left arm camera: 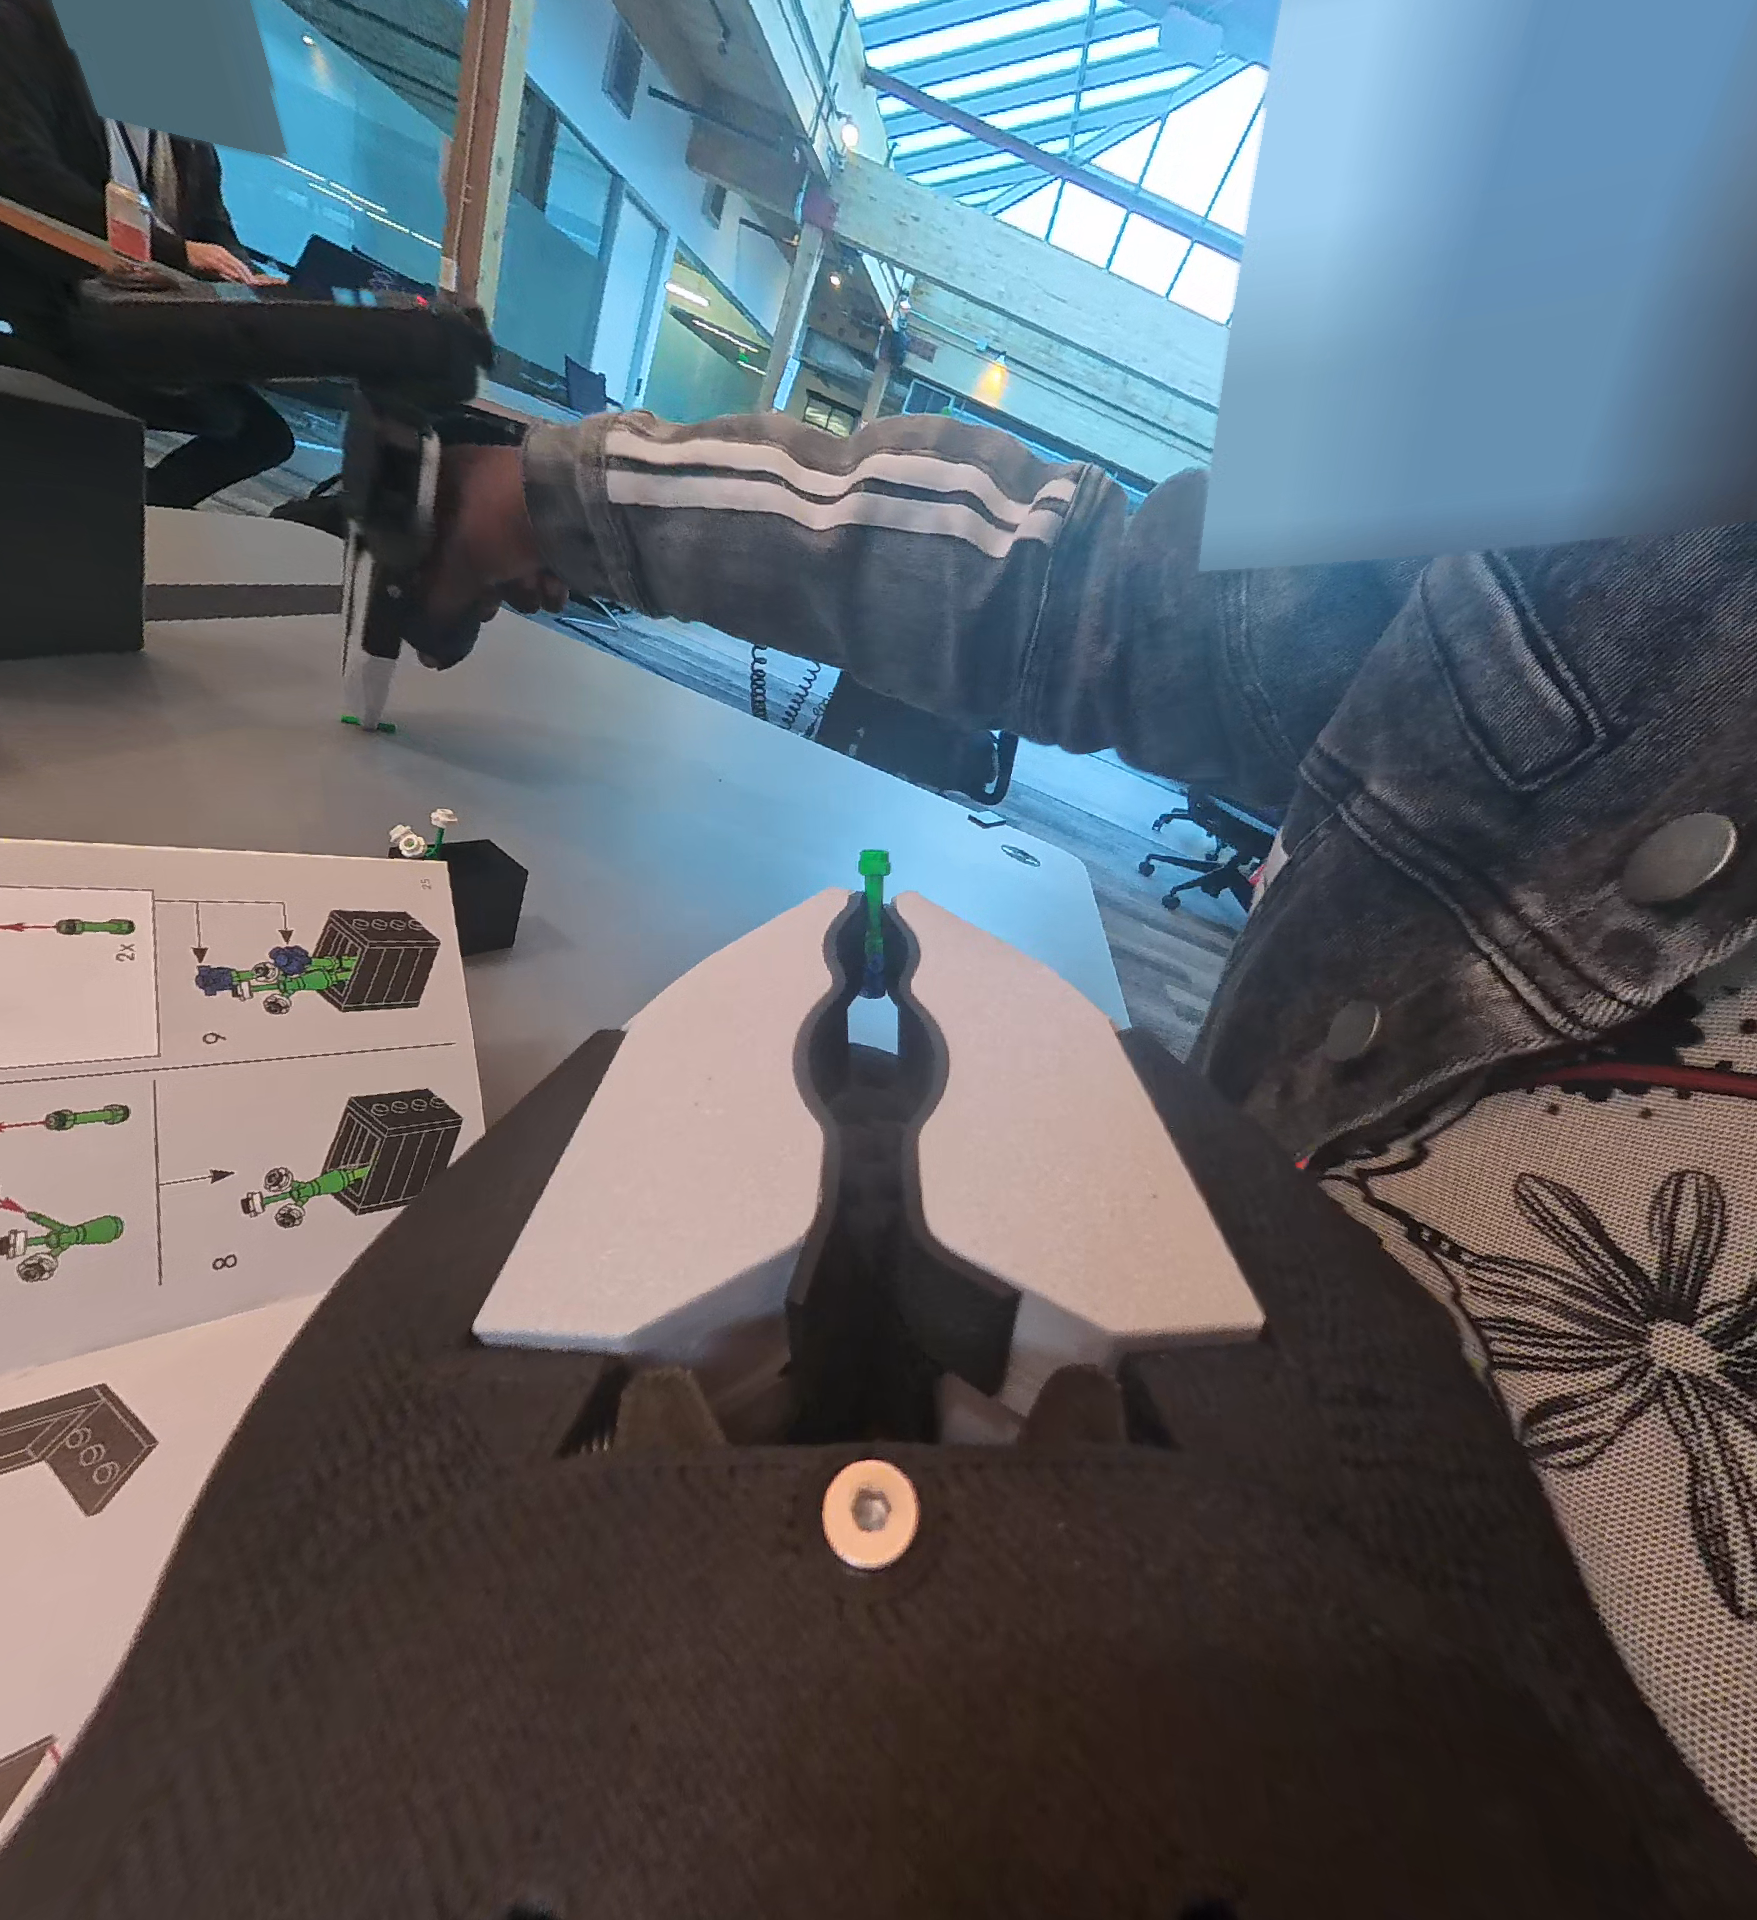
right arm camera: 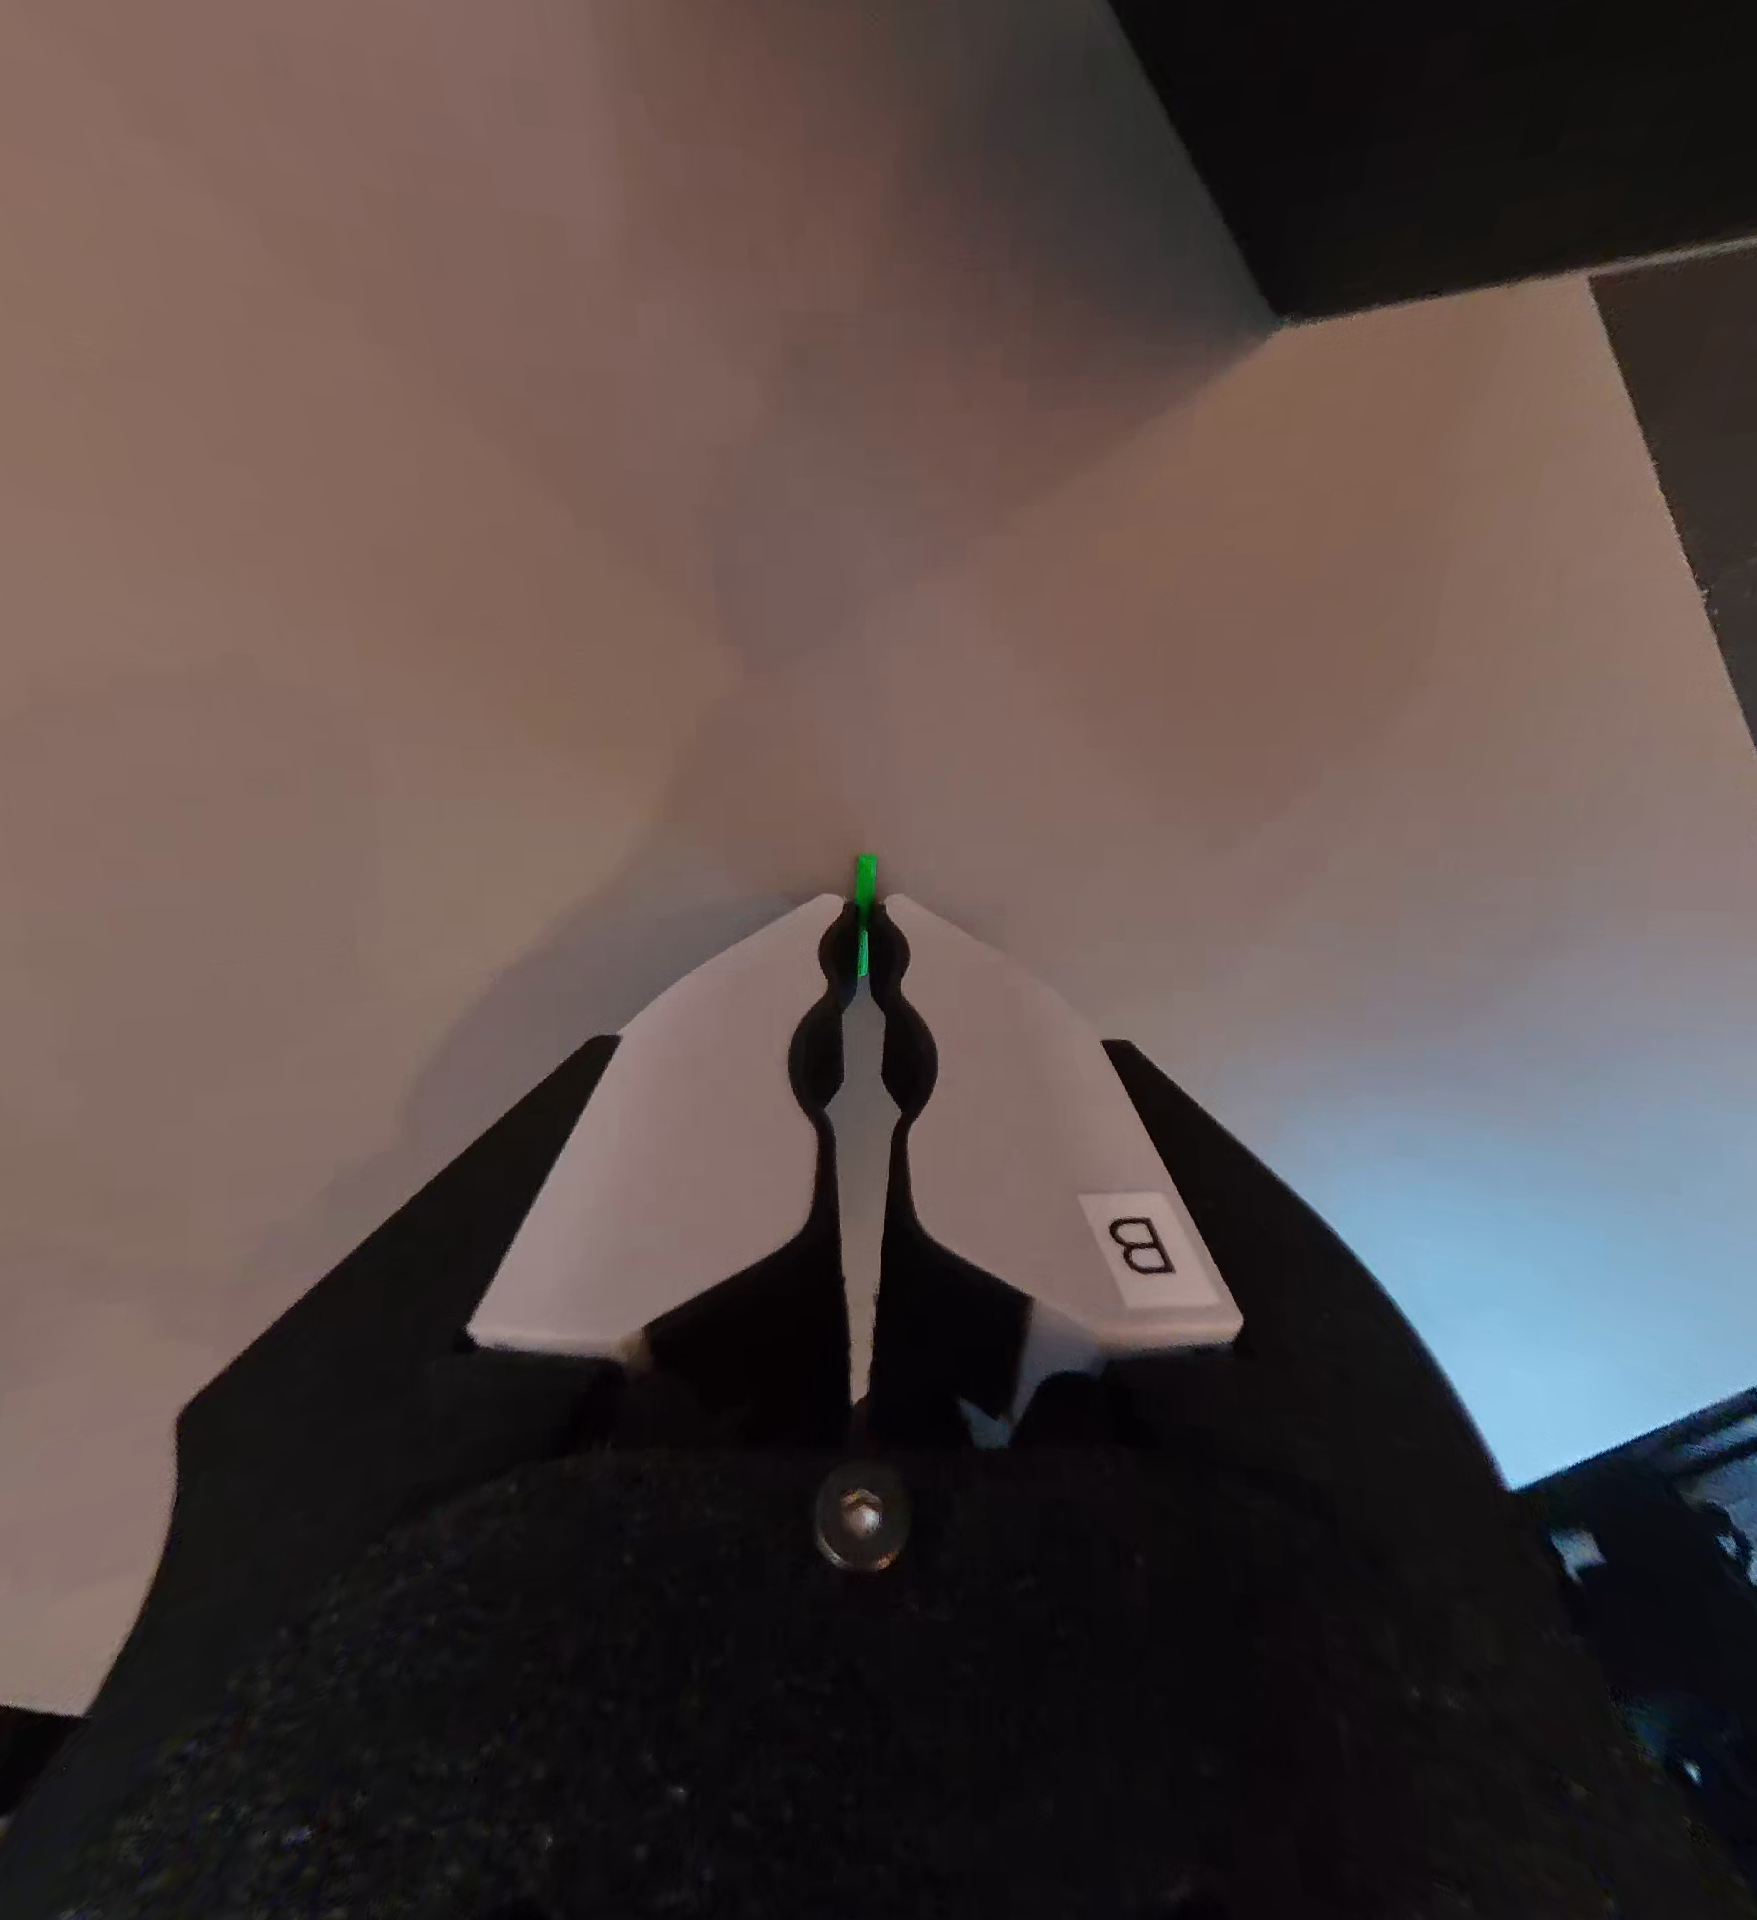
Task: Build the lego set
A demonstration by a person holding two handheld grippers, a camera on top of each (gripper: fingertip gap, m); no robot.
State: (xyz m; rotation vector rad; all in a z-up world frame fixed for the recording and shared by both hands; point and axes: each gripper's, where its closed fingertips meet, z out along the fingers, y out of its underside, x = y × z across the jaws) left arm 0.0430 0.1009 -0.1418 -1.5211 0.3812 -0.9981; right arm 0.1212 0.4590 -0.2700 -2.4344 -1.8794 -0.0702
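My left gripper (left arm camera: pixel 874 902) is shut on a thin green stem piece (left arm camera: pixel 873 883) with a blue part at its lower end, held up off the grey table (left arm camera: pixel 645 790). My right gripper (right arm camera: pixel 863 902) is shut on another green piece (right arm camera: pixel 865 883) with its tip down at the table top (right arm camera: pixel 438 520). The left wrist view also shows it (left arm camera: pixel 368 715), pointing straight down far left, with the green piece (left arm camera: pixel 368 721) lying flat under its tips. A black brick block (left arm camera: pixel 484 894) with small white flowers (left arm camera: pixel 422 831) stands beside the instruction sheet (left arm camera: pixel 178 1081).
A person's arm in a grey denim sleeve (left arm camera: pixel 853 540) reaches across the table. A dark box (left arm camera: pixel 22 520) stands at the far left. The table's right edge (left arm camera: pixel 1102 935) is close behind my left gripper. Another person sits at a desk (left arm camera: pixel 43 229) in the background. One gripper's finger ends stand about 40 cm off the other's. The black brick block (left arm camera: pixel 484 894) is about 20 cm from both grippers' fingertips.
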